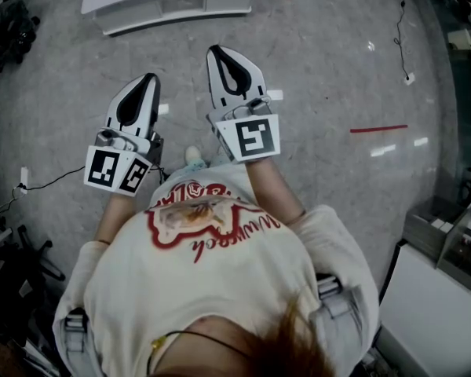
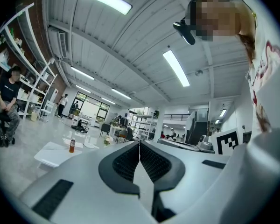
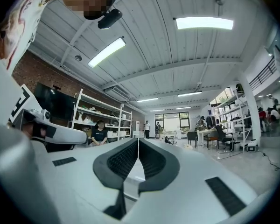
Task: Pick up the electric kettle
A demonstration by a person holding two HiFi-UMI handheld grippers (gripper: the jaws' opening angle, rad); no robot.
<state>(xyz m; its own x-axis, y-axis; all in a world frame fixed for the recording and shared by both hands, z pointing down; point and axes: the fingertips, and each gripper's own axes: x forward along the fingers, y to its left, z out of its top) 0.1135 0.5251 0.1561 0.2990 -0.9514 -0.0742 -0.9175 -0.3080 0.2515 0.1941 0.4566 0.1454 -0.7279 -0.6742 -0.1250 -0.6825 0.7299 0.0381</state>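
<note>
The left gripper (image 2: 139,143) and right gripper (image 3: 138,139) each have their fingers (image 2: 123,162) pressed together with nothing between them. They point level over the grey floor (image 1: 337,69). A low white tabletop (image 1: 165,6) stands well ahead of the fingers. No view shows the electric kettle.
</note>
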